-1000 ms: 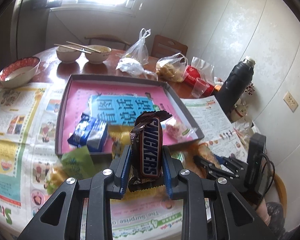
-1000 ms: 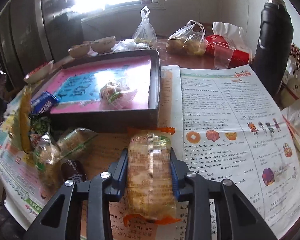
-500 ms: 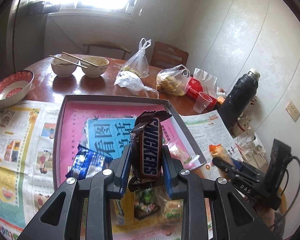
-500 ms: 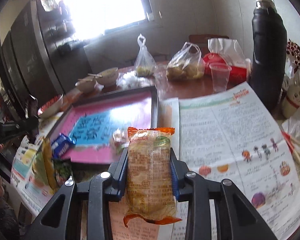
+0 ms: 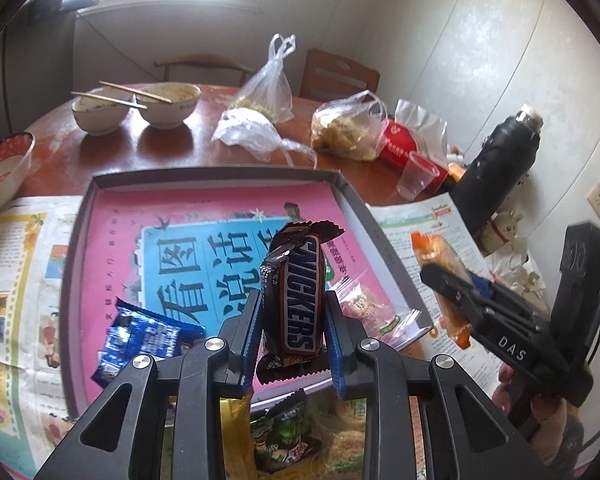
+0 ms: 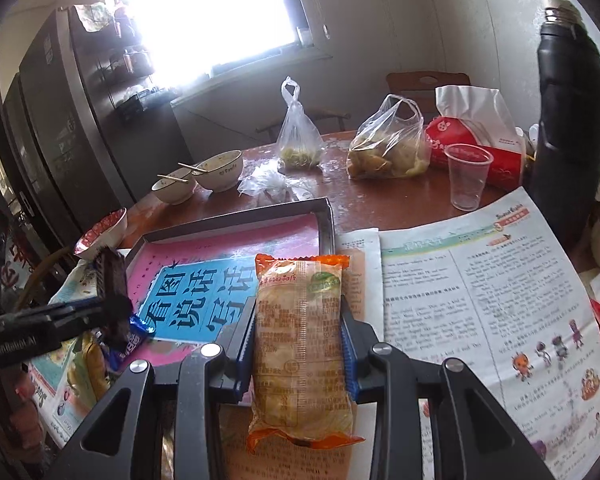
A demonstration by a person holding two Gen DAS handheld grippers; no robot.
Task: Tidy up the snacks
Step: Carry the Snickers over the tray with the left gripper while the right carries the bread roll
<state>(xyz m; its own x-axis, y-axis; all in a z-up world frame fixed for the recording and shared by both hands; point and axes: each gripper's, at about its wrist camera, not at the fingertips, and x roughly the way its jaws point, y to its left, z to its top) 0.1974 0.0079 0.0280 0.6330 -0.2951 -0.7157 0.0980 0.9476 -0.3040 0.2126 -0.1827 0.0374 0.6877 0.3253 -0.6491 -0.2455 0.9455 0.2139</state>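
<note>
My left gripper is shut on a brown Snickers bar, held upright above the near edge of the grey tray with a pink and blue lining. In the tray lie a blue wrapped snack and a clear wrapped snack. My right gripper is shut on an orange-edged cracker packet, held above the tray's near right corner. The right gripper also shows in the left wrist view, right of the tray. The left gripper with the Snickers shows in the right wrist view.
Several loose snacks lie on newspaper in front of the tray. Behind it are two bowls with chopsticks, plastic bags, a clear cup, a red tissue pack and a black thermos.
Both grippers have risen from the table with their snacks and moved toward the tray. The Snickers now hangs over the tray's near edge and the cracker packet over its right corner.
</note>
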